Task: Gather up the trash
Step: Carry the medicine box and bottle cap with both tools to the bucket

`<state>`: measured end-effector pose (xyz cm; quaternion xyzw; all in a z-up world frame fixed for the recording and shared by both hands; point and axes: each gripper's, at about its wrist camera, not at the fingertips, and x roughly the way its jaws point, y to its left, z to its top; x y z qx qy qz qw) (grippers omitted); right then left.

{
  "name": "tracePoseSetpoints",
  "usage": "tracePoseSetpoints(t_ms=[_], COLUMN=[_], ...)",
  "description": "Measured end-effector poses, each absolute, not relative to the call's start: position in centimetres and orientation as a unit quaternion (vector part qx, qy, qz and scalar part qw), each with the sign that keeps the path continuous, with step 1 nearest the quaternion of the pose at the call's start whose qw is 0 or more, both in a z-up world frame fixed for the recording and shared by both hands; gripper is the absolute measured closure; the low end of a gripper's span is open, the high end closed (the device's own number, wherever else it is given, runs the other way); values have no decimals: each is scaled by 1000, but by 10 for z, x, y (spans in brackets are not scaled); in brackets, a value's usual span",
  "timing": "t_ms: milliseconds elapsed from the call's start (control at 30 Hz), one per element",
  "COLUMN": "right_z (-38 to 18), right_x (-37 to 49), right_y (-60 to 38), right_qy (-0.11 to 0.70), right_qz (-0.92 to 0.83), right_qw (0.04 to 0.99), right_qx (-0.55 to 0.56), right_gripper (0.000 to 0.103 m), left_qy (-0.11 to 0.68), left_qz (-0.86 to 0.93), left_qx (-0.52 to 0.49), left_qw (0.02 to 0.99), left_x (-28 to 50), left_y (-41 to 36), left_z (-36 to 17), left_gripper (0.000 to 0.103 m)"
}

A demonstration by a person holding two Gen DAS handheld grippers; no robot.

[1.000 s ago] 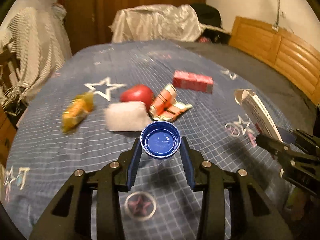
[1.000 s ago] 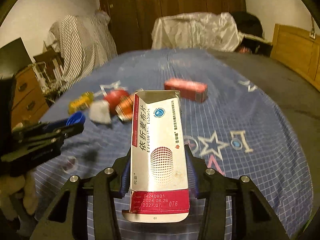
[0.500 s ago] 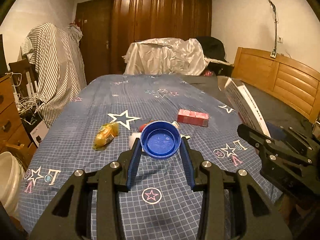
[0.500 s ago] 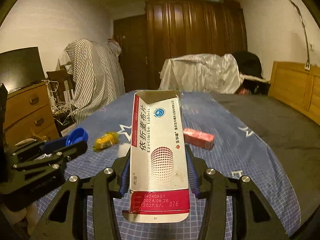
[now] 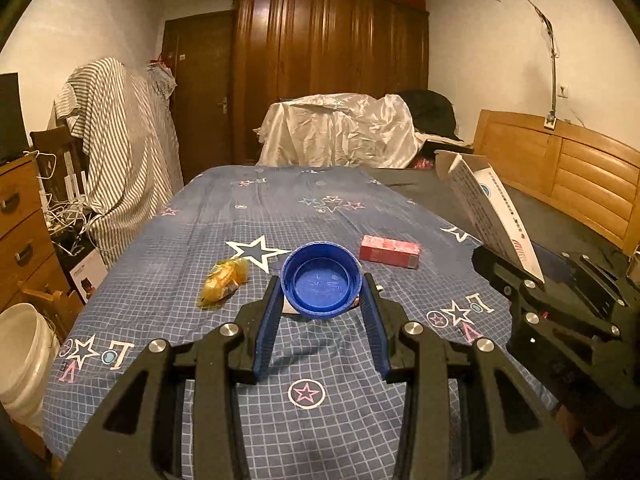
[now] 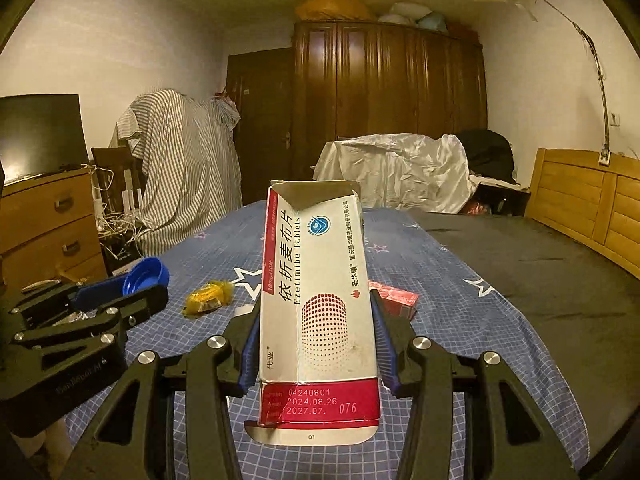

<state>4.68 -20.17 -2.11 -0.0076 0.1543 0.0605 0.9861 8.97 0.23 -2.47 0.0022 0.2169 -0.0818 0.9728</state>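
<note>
**Cap and carton lifted over the star-print bed**

A bedroom with a dark wooden wardrobe (image 5: 332, 76) at the back and a bed (image 5: 256, 216) covered in a blue grid-pattern sheet printed with stars. Off the bed's left edge stands a smooth white plastic bucket (image 5: 20, 352), with a wooden drawer chest (image 6: 48, 224) behind it and a striped cloth (image 5: 120, 148) draped over furniture.

Toward the bed's left side lies a crinkled yellow wrapper (image 5: 223, 282), glossy and lumpy. Just right of it, the left gripper (image 5: 322, 300) has its jaws closed on a round blue plastic cap (image 5: 321, 280), ribbed on its outer wall, hollow side facing the camera, held above the sheet. Beyond the cap, near the middle of the bed, rests a flat red rectangular box (image 5: 390, 251).

To the right, the right gripper (image 6: 316, 344) has its jaws clamped on the sides of a tall cardboard tablet carton (image 6: 316, 304), white with red bands, its top flap torn open, raised above the bed. A slatted wooden headboard (image 5: 560, 168) runs along the bed's right edge.
</note>
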Motion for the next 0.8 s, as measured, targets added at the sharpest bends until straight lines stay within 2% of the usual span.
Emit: tracePoseSetpoints(t_ms=[800], right_z=[-13], right_x=[58], right_y=[-193], right_qy=[148], right_qz=[91], right_qw=[985], right_qx=[-10], right_gripper=[54], left_qy=[204], left_qz=[-60], left_qx=[0], left_qw=[977], left_x=[84], left_y=[21], left_z=[-17], left_gripper=[66])
